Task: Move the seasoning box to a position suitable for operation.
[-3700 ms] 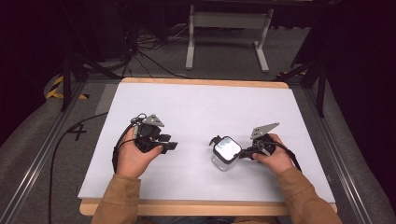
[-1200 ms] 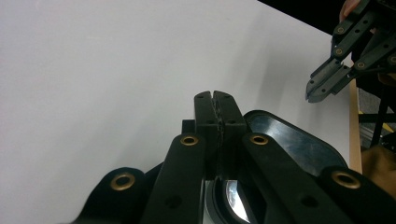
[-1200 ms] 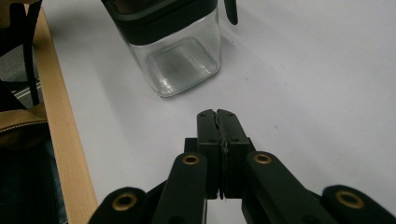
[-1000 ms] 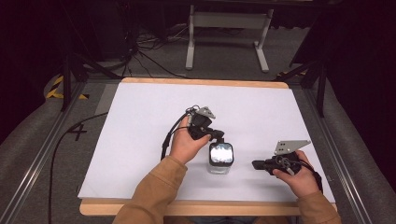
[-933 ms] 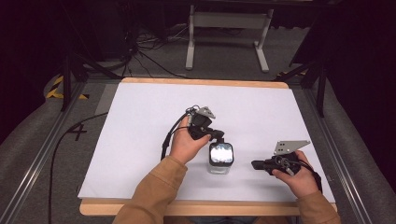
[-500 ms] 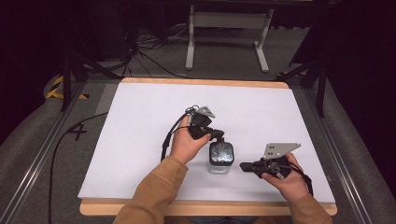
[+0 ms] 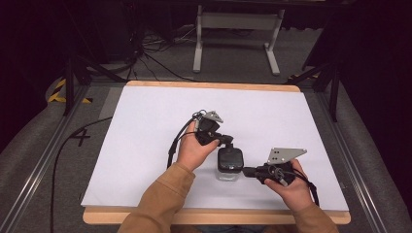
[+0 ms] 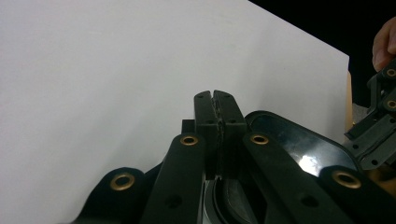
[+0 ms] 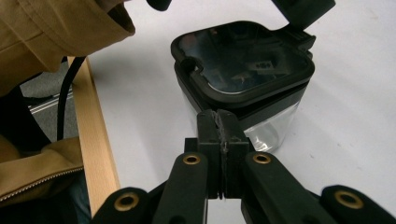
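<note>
A small clear container (image 7: pixel 229 167) with a black lid (image 9: pixel 240 65) stands on the white table (image 7: pixel 145 126), toward the near edge and a little right of the middle. The left gripper (image 7: pixel 226 141) rests at the far side of the lid, its jaws pressed together with nothing between them, tips on or just over the lid's rim. The right gripper (image 7: pixel 247 171) points at the container's right side, just beside it, jaws likewise closed and empty; in the right gripper view its tips (image 9: pixel 220 122) sit at the seam under the lid. The work looks like opening or steadying the lid, so the left tips should press squarely down while the right ones lever at the seam, gently, lest the light box tip or slide. The wooden edge (image 9: pixel 91 140) lies near, so push away from it; the far and left table offer ample free room.
</note>
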Demonstrator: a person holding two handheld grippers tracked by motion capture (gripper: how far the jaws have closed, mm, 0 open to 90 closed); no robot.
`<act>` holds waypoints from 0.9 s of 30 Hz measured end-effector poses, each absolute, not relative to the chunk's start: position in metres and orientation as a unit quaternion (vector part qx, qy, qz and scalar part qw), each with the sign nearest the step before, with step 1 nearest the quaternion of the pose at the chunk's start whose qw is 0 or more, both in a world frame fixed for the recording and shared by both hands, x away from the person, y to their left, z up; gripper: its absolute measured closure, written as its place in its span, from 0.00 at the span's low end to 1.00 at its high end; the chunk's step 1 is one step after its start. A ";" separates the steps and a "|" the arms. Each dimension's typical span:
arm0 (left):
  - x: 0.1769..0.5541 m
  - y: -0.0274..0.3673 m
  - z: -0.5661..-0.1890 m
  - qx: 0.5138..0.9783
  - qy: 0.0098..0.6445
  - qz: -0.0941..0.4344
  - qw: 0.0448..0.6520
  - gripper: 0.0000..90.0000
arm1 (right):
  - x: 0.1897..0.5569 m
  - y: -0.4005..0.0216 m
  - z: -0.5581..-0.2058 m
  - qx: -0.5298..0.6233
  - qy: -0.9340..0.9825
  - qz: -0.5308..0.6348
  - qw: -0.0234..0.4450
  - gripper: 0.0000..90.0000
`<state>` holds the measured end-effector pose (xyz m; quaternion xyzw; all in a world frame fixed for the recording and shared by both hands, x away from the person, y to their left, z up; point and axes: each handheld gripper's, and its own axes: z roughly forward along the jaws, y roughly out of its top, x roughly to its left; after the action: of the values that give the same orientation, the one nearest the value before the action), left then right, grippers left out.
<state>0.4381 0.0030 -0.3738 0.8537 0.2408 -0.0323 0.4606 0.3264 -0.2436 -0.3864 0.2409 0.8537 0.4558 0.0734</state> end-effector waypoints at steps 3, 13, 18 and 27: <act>0.436 0.003 -0.372 0.856 0.240 -0.020 0.457 0.98 | 0.327 -0.242 -0.387 0.240 0.853 0.457 0.074 1.00; 0.404 0.019 -0.333 0.860 0.195 -0.005 0.471 0.97 | 0.329 -0.244 -0.381 0.238 0.850 0.464 0.080 1.00; 0.384 0.032 -0.317 0.865 0.175 0.001 0.469 0.99 | 0.332 -0.243 -0.376 0.233 0.844 0.475 0.089 1.00; 0.364 0.029 -0.318 0.905 0.152 -0.014 0.396 1.00 | 0.340 -0.239 -0.367 0.234 0.826 0.503 0.100 1.00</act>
<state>0.3642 0.0285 -0.3183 0.9054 0.1524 -0.0138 0.3961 0.3400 -0.2387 -0.3674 0.2336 0.8264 0.5027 0.0996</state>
